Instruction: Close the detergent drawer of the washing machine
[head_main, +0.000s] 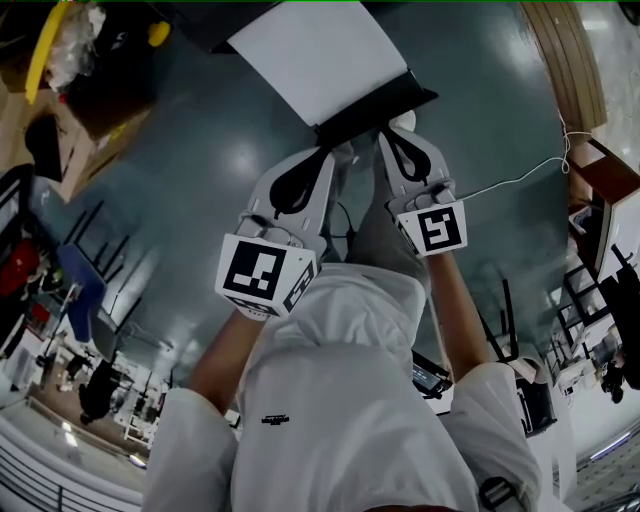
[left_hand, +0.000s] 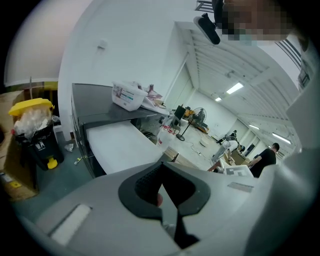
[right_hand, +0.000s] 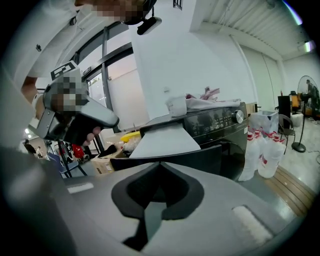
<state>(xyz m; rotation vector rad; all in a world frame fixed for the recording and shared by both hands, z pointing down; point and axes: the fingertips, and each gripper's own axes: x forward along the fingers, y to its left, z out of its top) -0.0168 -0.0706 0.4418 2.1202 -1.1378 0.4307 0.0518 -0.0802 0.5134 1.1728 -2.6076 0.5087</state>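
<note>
Left gripper (head_main: 343, 153), right gripper (head_main: 400, 123) jaws together; detergent drawer (head_main: 385, 100) out.

**White top, pale grey grippers**

The person wears a white short-sleeved top (head_main: 350, 400) with a small dark logo (head_main: 275, 420) at the lower centre of the head view, and grey trousers (head_main: 383, 238). The pale grey plastic left gripper (head_main: 322, 160) and the matching right gripper (head_main: 398, 140) each carry black teardrop-shaped pads and a white cube (head_main: 265, 275) printed with black square markers.
</note>
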